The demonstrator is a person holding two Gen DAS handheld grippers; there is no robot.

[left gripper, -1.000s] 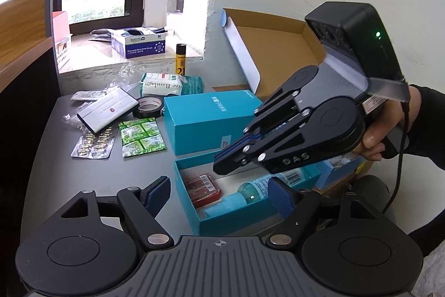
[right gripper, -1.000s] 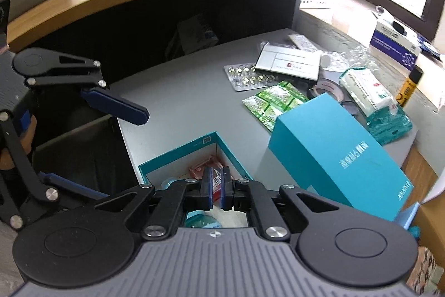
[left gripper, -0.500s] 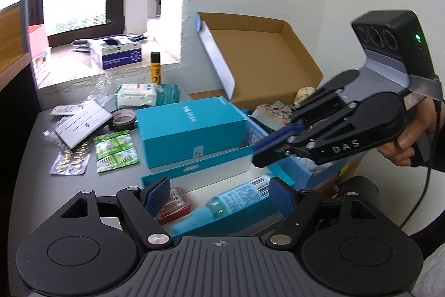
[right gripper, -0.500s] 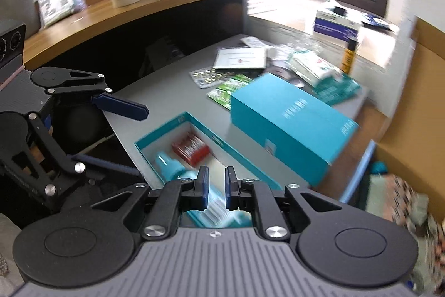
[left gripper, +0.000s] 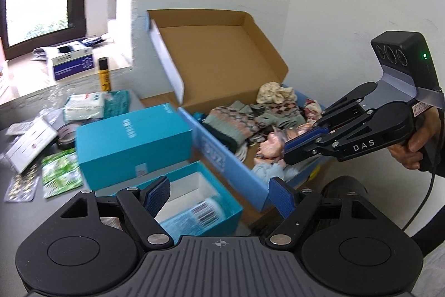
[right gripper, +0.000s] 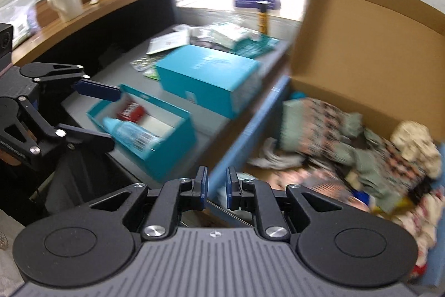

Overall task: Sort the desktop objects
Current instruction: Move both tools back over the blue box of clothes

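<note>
Right now the left gripper (left gripper: 219,192) hangs w/ fingers wide apart, nothing between them, above the near end of the open teal tray (left gripper: 219,177). A bottle (right gripper: 130,134) and a red pack (right gripper: 133,111) lie inside that tray, on the desk (right gripper: 116,74). Teal box (left gripper: 133,141) sits just beyond it. Right gripper (right gripper: 216,187) has fingers nearly together w/ a small gap, holding nothing, over the near edge of the carton (left gripper: 222,68) full of socks (left gripper: 236,121), right of the desk. Pill blisters (left gripper: 22,184) and green sachets (left gripper: 61,176) lie far left.
</note>
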